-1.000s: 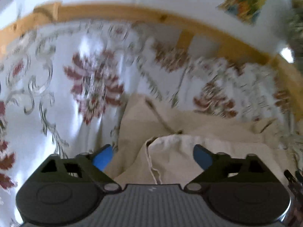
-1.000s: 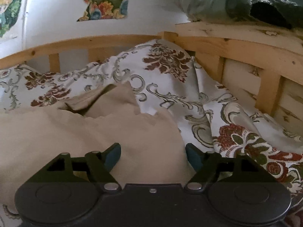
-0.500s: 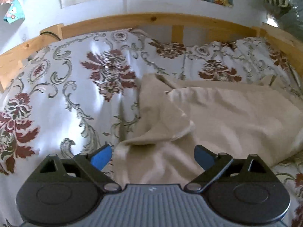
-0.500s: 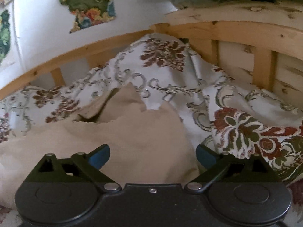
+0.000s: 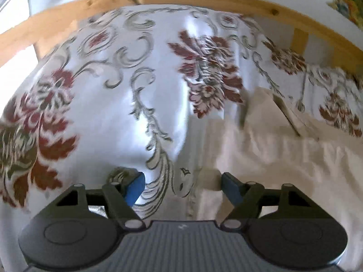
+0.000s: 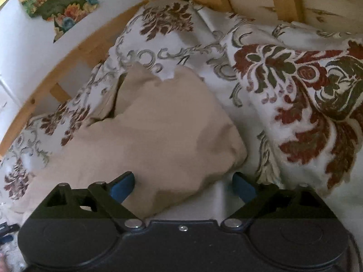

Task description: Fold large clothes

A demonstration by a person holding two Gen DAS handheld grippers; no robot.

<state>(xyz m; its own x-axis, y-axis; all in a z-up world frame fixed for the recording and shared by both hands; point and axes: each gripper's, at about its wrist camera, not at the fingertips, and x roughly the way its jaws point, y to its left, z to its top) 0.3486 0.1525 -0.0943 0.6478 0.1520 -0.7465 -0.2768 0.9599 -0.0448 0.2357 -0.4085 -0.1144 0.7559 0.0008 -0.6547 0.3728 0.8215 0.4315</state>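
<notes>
Descent of left gripper to the near-left edge of the beige garment, jaws closing, not yet pinching.
Since a moment ago the view drops from whole garment to bedspread; cloth edge at 3 o'clock, probably (blurred) inside the pad. Right gripper rolled, jaws narrowing yet apart, straddling the garment's corner.

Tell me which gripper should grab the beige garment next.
Right, probably. The right gripper already has the beige garment corner between its closing jaws; the left gripper, jaws also closing, straddles mostly the floral bedspread at the garment's edge.
</notes>
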